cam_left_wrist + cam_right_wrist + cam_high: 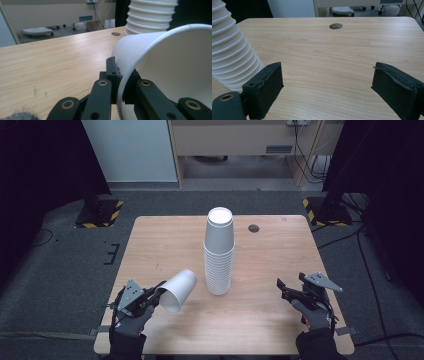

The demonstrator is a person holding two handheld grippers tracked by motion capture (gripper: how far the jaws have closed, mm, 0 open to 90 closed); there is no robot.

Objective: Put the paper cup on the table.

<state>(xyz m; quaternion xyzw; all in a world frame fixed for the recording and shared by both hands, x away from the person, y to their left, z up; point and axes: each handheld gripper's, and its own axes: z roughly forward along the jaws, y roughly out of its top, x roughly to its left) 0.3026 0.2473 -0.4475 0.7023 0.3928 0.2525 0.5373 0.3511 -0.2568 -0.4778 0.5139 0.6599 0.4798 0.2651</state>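
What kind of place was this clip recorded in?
Probably a lab or office room fitted out for recording: a small wooden table on grey carpet, black stands on hazard-striped bases to either side, loose cables on the floor, and a pale cabinet behind.

White paper cup (178, 290) tilted on its side, rim pinched, just left of upside-down cup stack (219, 252)

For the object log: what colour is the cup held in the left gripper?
White, the cup; clearest in the high view.
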